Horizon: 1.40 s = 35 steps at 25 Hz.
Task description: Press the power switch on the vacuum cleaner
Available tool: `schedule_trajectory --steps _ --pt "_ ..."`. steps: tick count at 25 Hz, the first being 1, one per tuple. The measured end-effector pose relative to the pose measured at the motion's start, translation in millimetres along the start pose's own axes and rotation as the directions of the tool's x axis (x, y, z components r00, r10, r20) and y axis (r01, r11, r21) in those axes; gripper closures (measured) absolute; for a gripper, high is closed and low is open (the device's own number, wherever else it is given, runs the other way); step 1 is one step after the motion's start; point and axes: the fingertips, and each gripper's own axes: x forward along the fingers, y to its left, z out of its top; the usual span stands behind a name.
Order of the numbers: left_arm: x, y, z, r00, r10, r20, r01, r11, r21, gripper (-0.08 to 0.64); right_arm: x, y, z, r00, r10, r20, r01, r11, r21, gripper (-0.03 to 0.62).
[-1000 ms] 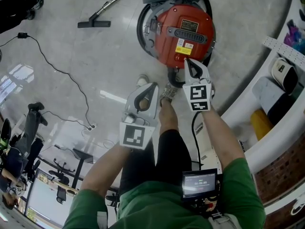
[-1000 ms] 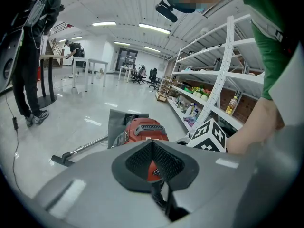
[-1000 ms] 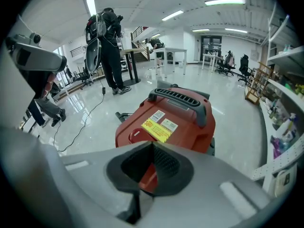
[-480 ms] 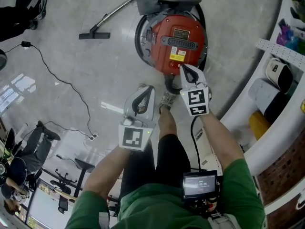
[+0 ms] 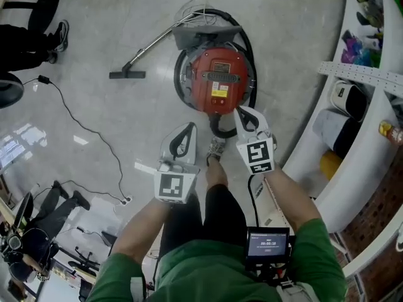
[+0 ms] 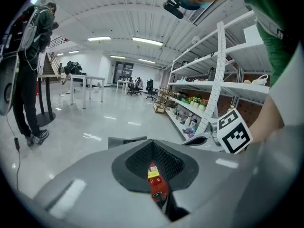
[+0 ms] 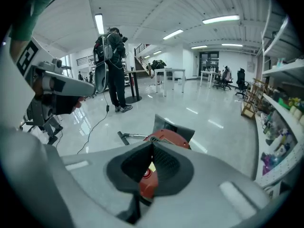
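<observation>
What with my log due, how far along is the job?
Done: nothing shows a press made. In hand: the right gripper, shut and empty, hangs above the near edge of the vacuum, not touching; the left gripper, shut, idles beside. Left: the press itself.

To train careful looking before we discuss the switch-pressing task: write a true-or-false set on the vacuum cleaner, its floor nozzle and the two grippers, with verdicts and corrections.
1. The vacuum cleaner has a red body. True.
2. The left gripper is holding the floor nozzle. False: the nozzle lies on the floor well away from it, and nothing sits between that gripper's jaws.
3. In the head view, the right gripper is nearer the vacuum cleaner than the left gripper. True.
4. Both grippers have their jaws spread wide apart. False: each gripper view shows its jaws meeting at the tips, shut on nothing.
</observation>
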Motion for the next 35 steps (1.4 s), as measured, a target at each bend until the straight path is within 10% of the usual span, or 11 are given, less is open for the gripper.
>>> schedule_trajectory --steps 19,35 --pt "-120 -66 201 0.963 -0.124 0.240 0.096 0.987 0.126 0.554 -256 11 192 0.923 -0.194 0.332 0.202 0.979 0.009 0.591" --pt "-255 -85 268 0.884 -0.214 0.415 0.145 0.971 0.192 0.554 -376 112 265 0.794 -0.294 0.533 0.287 0.953 0.098 0.591"
